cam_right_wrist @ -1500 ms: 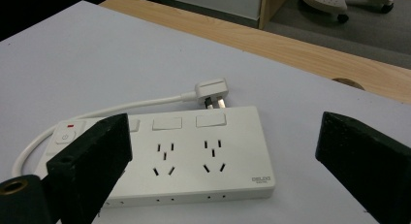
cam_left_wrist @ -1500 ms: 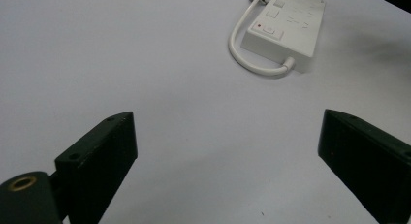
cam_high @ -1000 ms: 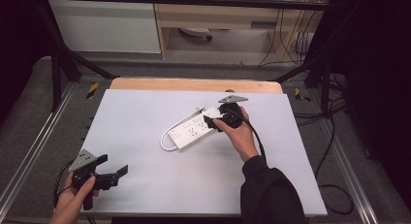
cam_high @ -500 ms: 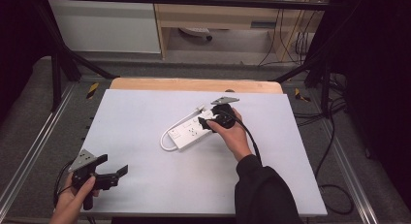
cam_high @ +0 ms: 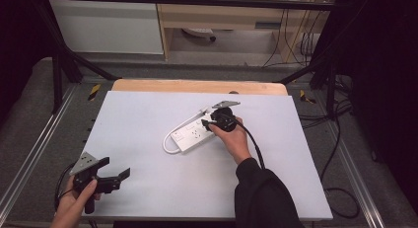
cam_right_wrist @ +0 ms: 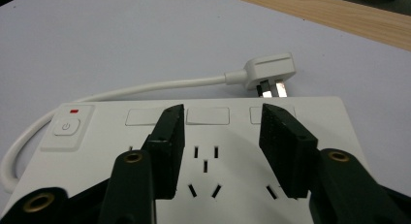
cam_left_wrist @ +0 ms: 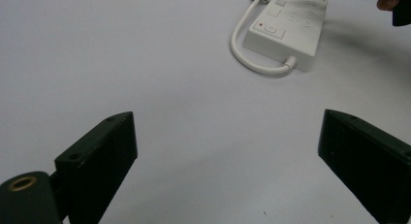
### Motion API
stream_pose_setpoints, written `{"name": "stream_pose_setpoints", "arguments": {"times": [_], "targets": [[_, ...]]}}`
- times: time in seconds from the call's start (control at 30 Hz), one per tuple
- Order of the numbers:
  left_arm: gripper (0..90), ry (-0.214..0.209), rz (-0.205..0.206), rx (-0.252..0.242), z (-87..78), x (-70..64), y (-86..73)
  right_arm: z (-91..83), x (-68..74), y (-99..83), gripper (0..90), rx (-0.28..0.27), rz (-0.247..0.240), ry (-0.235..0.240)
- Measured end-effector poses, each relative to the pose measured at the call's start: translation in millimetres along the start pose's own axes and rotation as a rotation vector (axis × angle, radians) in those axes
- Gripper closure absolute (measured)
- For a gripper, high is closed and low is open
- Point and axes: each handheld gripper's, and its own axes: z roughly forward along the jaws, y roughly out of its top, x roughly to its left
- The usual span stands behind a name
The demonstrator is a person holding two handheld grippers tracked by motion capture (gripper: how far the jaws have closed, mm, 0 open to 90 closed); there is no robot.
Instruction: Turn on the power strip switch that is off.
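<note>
The right gripper point(cam_right_wrist: 220, 151), jaws parted, hovers seemingly just above the white plastic power strip point(cam_right_wrist: 232, 161) mid-table; the left gripper point(cam_high: 111, 171) rests wide open near the white table's point(cam_high: 148, 114) front-left corner.

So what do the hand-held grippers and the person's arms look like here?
Both hand-held grippers, left and right, are black with two flat, blocky jaws, brass-coloured screw holes, a grey three-cornered plate on top and a trailing black cable. The right arm wears a dark long sleeve.
</note>
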Motion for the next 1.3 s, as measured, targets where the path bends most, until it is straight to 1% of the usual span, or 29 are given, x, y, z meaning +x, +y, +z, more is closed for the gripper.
{"name": "stream_pose_setpoints", "arguments": {"times": [0.23,0.37,0.4,0.43,0.57,0.63,0.73,0.8,0.87,1.07,1.3], "targets": [[6.8,0.001,0.002,-0.001,-0.1,0.0,0.1,4.5,2.9,1.0,65.2,-0.020,0.002,0.016],[6.8,0.000,0.002,0.001,0.0,-0.2,0.1,8.3,4.9,1.8,69.9,-0.033,0.000,0.020],[6.8,0.001,0.002,0.002,0.0,-0.2,0.1,10.5,6.1,2.4,73.2,-0.038,-0.005,0.022],[6.8,0.001,0.002,0.002,0.0,-0.2,0.1,10.5,6.1,2.4,73.2,-0.038,-0.005,0.022],[6.8,0.001,0.003,0.000,-0.1,0.1,0.1,14.5,8.8,4.3,79.2,-0.049,-0.015,0.010],[6.9,0.000,0.005,0.002,0.0,0.1,0.0,15.8,10.5,5.9,82.7,-0.067,-0.020,-0.014],[6.9,0.002,0.006,0.002,-0.2,0.2,0.0,17.2,11.4,6.6,84.3,-0.074,-0.019,-0.020],[6.9,0.002,0.007,0.000,-0.2,0.1,0.0,21.1,13.2,6.9,85.7,-0.061,-0.025,-0.019],[6.9,0.002,0.013,0.002,-0.2,0.0,0.0,22.3,13.7,6.8,86.2,-0.061,-0.031,-0.018],[6.9,0.003,0.020,0.004,-0.5,-0.1,-0.1,28.2,16.5,4.1,89.8,-0.041,-0.034,0.003],[6.9,0.000,0.027,0.002,-0.5,-0.4,-0.1,32.1,16.9,1.8,90.0,-0.033,-0.037,0.009]]}}
